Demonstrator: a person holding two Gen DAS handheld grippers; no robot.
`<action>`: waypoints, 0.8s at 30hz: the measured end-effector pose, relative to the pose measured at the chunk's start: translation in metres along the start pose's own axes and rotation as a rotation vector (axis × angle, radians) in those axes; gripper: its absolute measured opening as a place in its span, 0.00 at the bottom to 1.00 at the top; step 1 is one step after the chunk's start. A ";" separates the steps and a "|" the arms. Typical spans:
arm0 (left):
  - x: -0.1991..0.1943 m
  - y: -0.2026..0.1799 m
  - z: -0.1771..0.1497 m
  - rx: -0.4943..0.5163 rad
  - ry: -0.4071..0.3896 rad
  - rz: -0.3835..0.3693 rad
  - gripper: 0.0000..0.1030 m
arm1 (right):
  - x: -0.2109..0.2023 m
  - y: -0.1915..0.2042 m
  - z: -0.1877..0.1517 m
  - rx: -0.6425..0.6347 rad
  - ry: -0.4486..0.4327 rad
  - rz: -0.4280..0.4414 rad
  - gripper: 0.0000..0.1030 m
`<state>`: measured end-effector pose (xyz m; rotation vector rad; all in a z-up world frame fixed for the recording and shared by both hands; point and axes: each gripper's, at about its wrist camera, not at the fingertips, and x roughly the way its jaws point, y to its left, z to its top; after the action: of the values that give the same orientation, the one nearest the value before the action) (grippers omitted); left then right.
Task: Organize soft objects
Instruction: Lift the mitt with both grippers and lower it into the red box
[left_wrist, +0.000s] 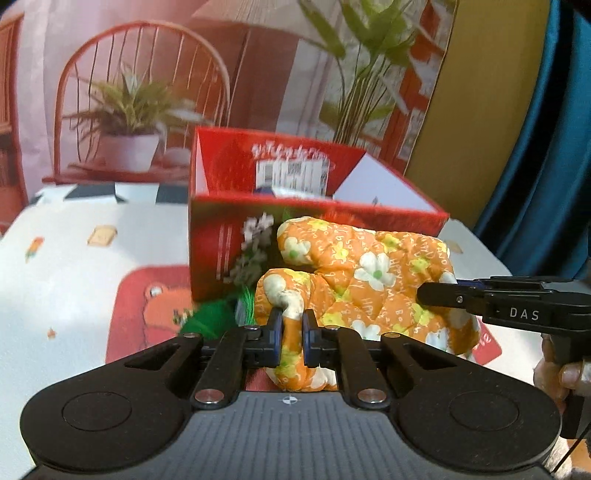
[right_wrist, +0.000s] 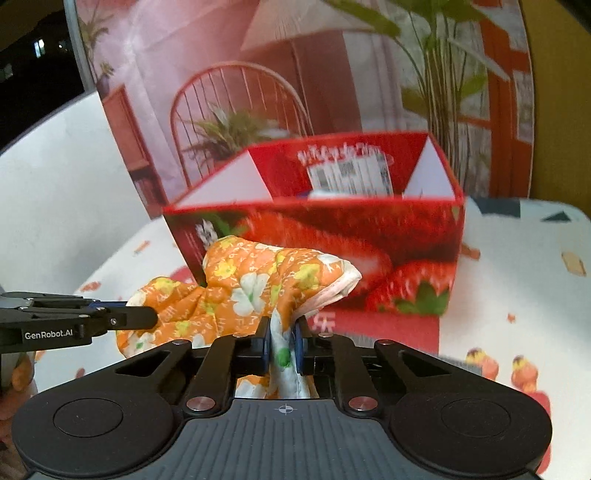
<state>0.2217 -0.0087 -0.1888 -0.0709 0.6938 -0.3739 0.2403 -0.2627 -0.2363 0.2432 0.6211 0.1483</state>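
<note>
Left gripper (left_wrist: 291, 341) and right gripper (right_wrist: 282, 345) each clenched on fold of orange floral quilted cloth (left_wrist: 369, 273), held between them before open red strawberry box (right_wrist: 332, 225). Lift both evenly, clear front rim, then lower inside.

Warm, bright indoor light; slight motion blur, fisheye-bent edges.

The right gripper (left_wrist: 428, 295) carries the white letters "DAS" on its black side, seen from the left wrist camera, while the left gripper (right_wrist: 147, 317) reads "GenRobot.AI" in white, seen from the right wrist camera. The orange floral cloth (left_wrist: 369, 273) has small white lettering, of which "HAPPY" can be made out. The red box (left_wrist: 229, 243) bears white script and a barcode label on its inner wall, too blurred to read.
</note>
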 end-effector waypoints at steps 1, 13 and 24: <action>-0.002 -0.001 0.003 -0.001 -0.005 -0.003 0.11 | -0.002 0.000 0.004 0.000 -0.009 0.003 0.11; -0.014 -0.006 0.047 0.026 -0.066 -0.027 0.11 | -0.018 0.007 0.043 -0.033 -0.081 0.006 0.10; -0.008 -0.014 0.095 0.043 -0.165 -0.019 0.11 | -0.023 0.000 0.096 -0.049 -0.160 -0.002 0.09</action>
<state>0.2726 -0.0243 -0.1080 -0.0670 0.5218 -0.3961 0.2787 -0.2847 -0.1481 0.2048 0.4582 0.1409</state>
